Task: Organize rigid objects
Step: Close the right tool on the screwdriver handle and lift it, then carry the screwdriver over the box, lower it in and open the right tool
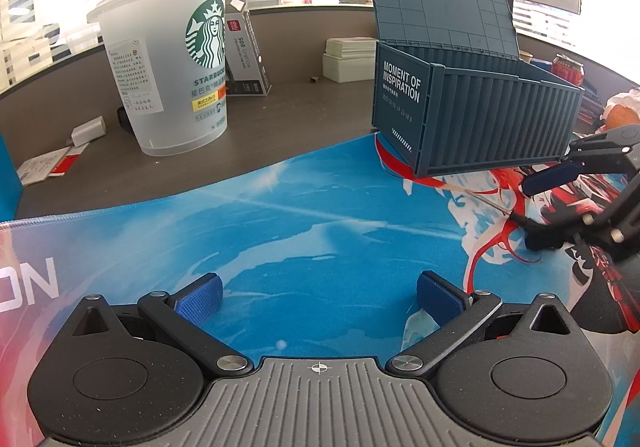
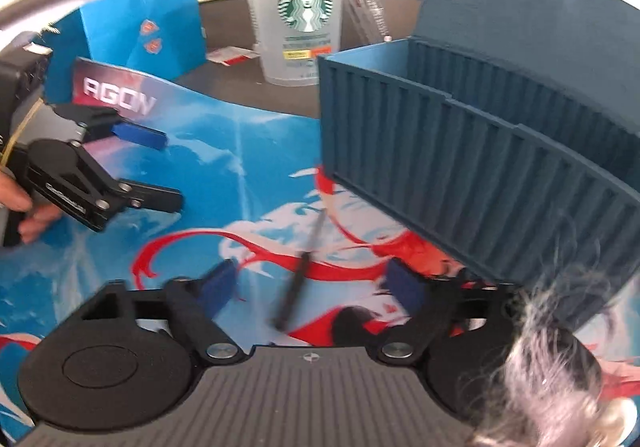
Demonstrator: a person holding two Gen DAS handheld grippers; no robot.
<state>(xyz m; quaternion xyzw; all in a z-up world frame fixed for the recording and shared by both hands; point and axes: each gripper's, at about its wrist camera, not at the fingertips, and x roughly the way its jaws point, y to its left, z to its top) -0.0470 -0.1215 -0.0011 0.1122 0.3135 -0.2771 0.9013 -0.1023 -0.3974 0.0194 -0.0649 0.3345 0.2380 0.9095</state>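
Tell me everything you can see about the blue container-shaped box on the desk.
The box is dark teal, moulded like a shipping container with ribbed walls, seemingly hard plastic. White print on one end reads "MOMENT OF INSPIRATION". Its hinged lid stands open, tilted back, showing a grid pattern underneath. What shows of the inside looks empty. It sits upright at the far edge of the mouse mat, partly on the grey desk. No gripper touches it; a thin black tool lies on the mat in front of it.

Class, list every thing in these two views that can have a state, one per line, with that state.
Container box: lid up, standing on the mat.
Plastic cup: upright, no lid.
Thin black tool: lying flat on the mat, between the right claw's pads, not gripped.
Left claw: open, nothing in it.
Right claw: open.
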